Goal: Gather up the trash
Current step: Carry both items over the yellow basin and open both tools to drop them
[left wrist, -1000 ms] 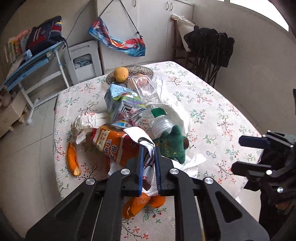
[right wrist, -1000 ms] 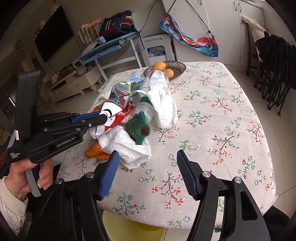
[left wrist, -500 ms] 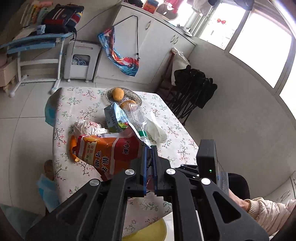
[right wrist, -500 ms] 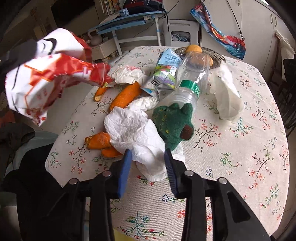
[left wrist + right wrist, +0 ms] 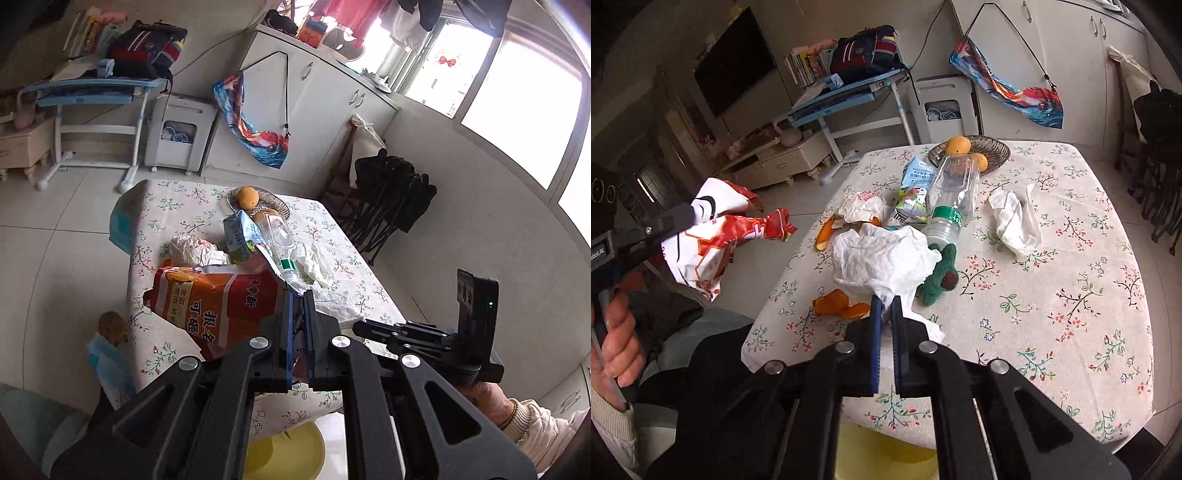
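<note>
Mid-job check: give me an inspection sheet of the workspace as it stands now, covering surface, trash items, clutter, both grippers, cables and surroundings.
Surface: table under a floral cloth, littered toward its left half.
Job's things: orange snack bag lifted off the table; crumpled white tissue pinched at its near edge; clear bottle, carton, orange peel and second tissue lying on the cloth.
Clutter: green plush toy beside the bottle; fruit basket at the far edge.
Grippers: left gripper jaws shut on the bag; right gripper jaws shut on the tissue.
Cables: nothing seen on the table.
Surroundings: yellow bin on the floor below the near edge; blue desk behind.
</note>
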Motion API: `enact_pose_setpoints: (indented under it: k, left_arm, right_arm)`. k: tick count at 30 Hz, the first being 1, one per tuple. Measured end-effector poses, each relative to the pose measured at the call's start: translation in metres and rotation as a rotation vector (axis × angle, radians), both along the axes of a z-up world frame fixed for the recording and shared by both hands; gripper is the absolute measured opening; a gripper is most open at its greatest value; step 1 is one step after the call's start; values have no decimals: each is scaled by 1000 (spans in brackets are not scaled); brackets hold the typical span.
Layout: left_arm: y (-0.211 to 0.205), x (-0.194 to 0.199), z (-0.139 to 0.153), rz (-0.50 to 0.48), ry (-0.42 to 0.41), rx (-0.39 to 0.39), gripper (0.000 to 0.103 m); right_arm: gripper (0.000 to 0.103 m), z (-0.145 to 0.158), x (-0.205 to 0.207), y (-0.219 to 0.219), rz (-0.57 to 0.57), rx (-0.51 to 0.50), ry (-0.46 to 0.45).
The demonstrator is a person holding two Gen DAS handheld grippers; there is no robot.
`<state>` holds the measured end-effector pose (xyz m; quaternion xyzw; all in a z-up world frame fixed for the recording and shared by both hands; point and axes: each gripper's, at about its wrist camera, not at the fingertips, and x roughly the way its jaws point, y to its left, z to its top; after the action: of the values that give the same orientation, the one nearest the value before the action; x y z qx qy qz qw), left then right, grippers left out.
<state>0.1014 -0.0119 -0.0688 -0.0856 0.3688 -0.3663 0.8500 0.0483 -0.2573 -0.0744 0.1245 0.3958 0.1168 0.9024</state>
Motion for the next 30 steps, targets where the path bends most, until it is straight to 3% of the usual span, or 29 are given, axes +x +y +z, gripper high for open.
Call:
enact_pose_setpoints:
  k: [6, 10, 15, 18, 20, 21, 24, 30]
  left_arm:
    - [4, -31, 6, -8, -8, 3, 6]
    - [6, -50, 3, -14, -1, 6, 6]
    - [6, -76, 1, -27, 3, 17, 6]
    - [5, -92, 0, -38, 1, 22, 6]
    - [4, -101, -2, -47, 5, 23, 6]
    - [3, -105, -3, -51, 7, 28, 6]
    - [2, -115, -11, -67, 32, 29, 6]
    - [-5, -131, -33, -107, 89, 40, 6]
  right_arm:
    - [6, 4, -55, 30, 115, -6, 40]
    - [6, -23, -86, 60, 201, -52, 116]
    - [6, -71, -94, 82, 243, -71, 228]
    - [12, -98, -91, 85, 243, -89, 282]
    - [30, -111, -88, 79, 211, -76, 304]
    - [37, -115, -87, 74, 189, -56, 307]
    - [37, -111, -88, 60, 141, -24, 282]
    - [45, -83, -107, 45, 35, -42, 111]
